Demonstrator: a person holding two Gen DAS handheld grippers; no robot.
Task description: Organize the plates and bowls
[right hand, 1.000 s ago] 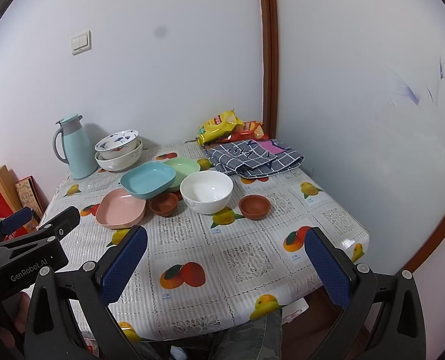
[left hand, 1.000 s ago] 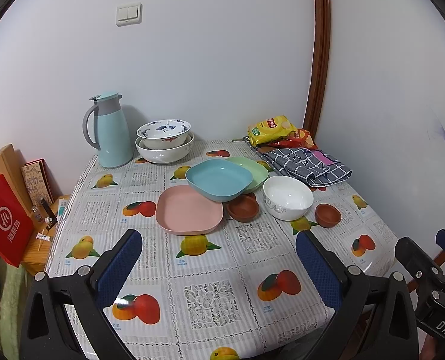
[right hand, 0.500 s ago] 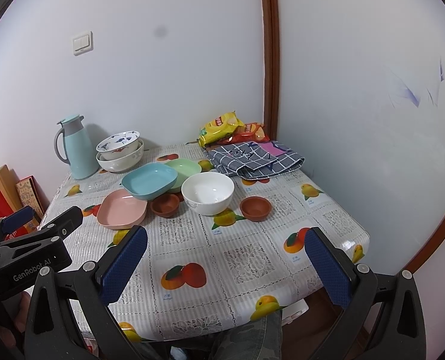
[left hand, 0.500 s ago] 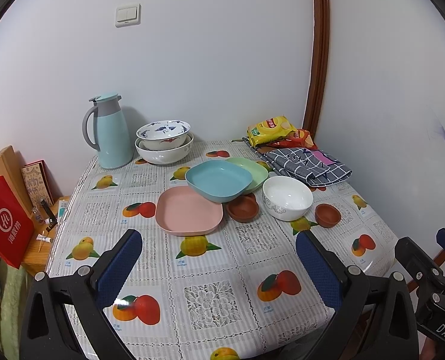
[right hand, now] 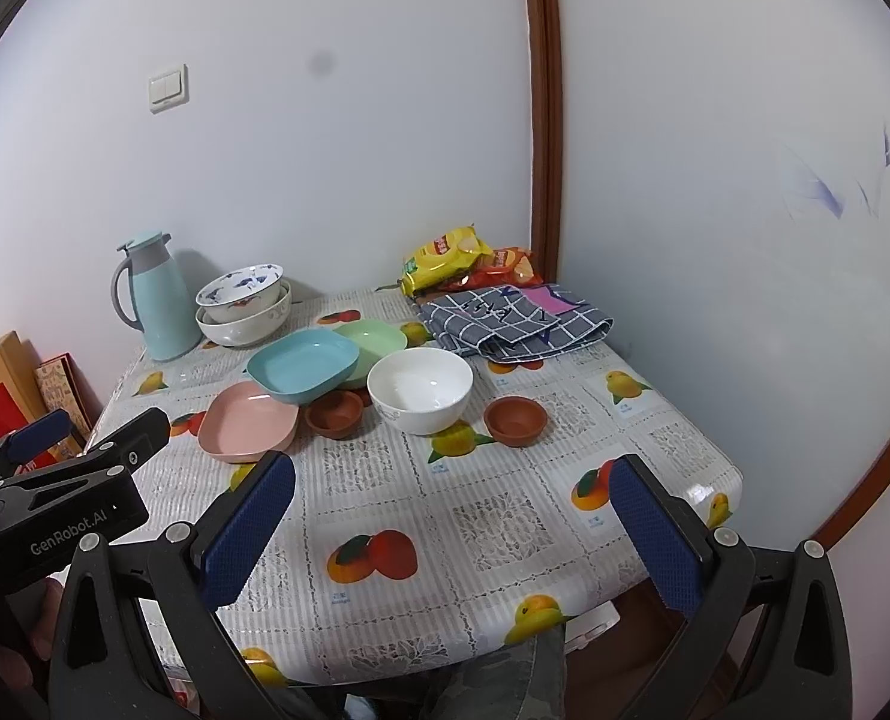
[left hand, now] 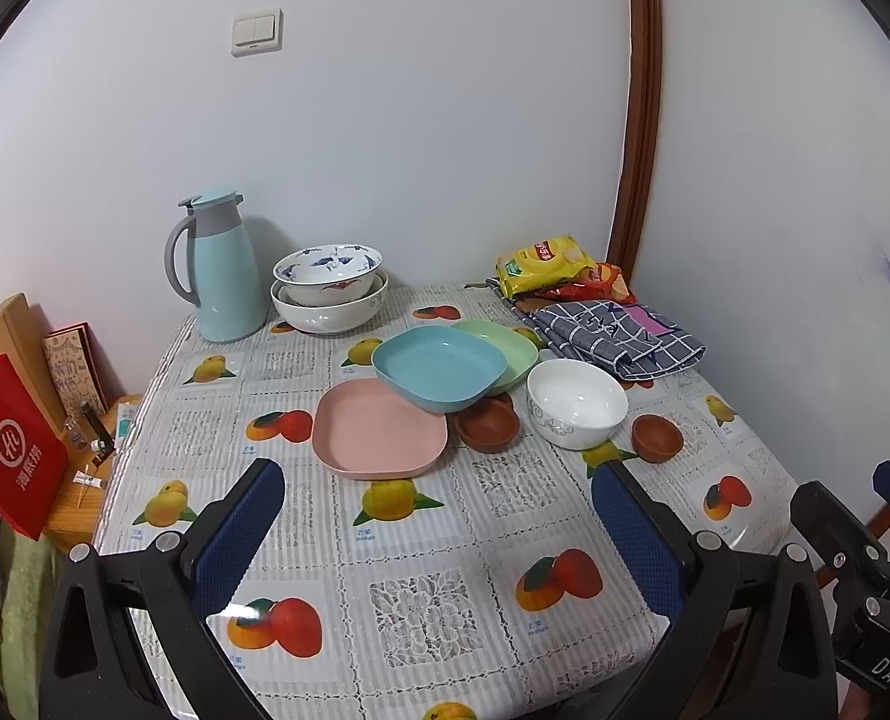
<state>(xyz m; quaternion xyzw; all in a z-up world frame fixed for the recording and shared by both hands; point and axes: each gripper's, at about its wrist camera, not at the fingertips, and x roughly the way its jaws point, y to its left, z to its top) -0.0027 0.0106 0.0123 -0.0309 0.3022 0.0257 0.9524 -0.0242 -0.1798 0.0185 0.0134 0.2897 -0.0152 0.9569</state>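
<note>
A pink plate (left hand: 379, 427) (right hand: 247, 420), a blue plate (left hand: 439, 367) (right hand: 304, 365) tilted over a green plate (left hand: 499, 348) (right hand: 373, 341), a white bowl (left hand: 577, 403) (right hand: 420, 389) and two small brown bowls (left hand: 487, 425) (left hand: 657, 437) (right hand: 335, 413) (right hand: 515, 419) sit mid-table. Two stacked patterned bowls (left hand: 329, 288) (right hand: 244, 309) stand at the back. My left gripper (left hand: 439, 504) is open and empty over the near table. My right gripper (right hand: 451, 501) is open and empty, also short of the dishes.
A light blue jug (left hand: 220, 267) (right hand: 154, 297) stands back left. Snack bags (left hand: 550, 261) (right hand: 445, 255) and a checked cloth (left hand: 616, 333) (right hand: 514, 324) lie back right. A red bag (left hand: 10, 450) is left of the table. Walls close in behind and at right.
Both grippers have drifted very slightly; the dishes have not moved.
</note>
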